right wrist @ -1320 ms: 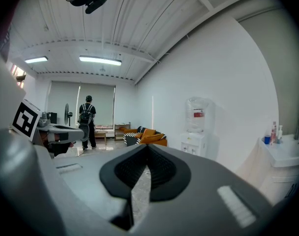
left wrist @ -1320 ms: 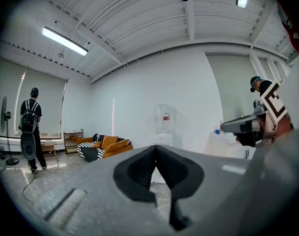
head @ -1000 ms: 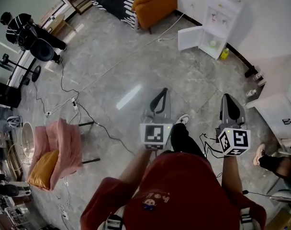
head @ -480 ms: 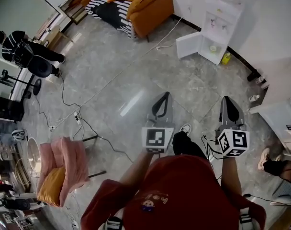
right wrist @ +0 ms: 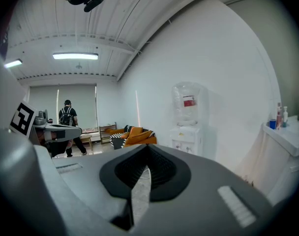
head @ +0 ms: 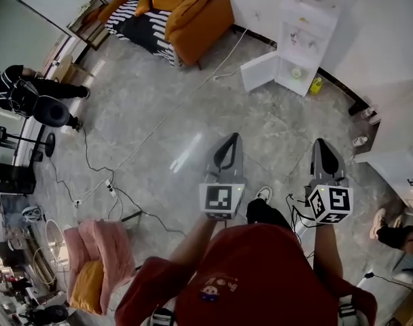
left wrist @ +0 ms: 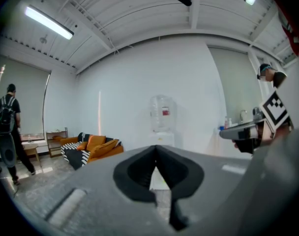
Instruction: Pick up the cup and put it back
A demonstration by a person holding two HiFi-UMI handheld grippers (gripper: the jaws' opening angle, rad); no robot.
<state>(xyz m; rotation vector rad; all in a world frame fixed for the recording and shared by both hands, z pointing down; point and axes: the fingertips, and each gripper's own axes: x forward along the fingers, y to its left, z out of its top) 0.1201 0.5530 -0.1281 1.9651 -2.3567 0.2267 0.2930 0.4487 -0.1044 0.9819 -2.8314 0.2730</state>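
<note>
No cup shows plainly in any view. A small pale thing (head: 297, 72) sits in the open lower cabinet of the white water dispenser (head: 305, 26); I cannot tell what it is. My left gripper (head: 228, 140) and right gripper (head: 324, 145) are held level side by side over the grey floor, pointing toward the dispenser and well short of it. Both are shut with nothing between the jaws. In the left gripper view the gripper's (left wrist: 156, 149) tips meet in front of the dispenser (left wrist: 162, 127). The right gripper (right wrist: 148, 149) likewise stands shut, with the dispenser (right wrist: 186, 122) ahead on the right.
An orange sofa (head: 193, 12) with a striped blanket stands at the back. A pink chair (head: 98, 250) and cables (head: 111, 182) lie on the floor at left. A person (head: 23, 90) stands far left. A white counter (head: 397, 168) is at right, a yellow bottle (head: 317, 85) beside the dispenser.
The whole view has advanced toward the dispenser and sofa; the pink chair has slid back toward the lower left. Both grippers stay shut and level, side by side.
</note>
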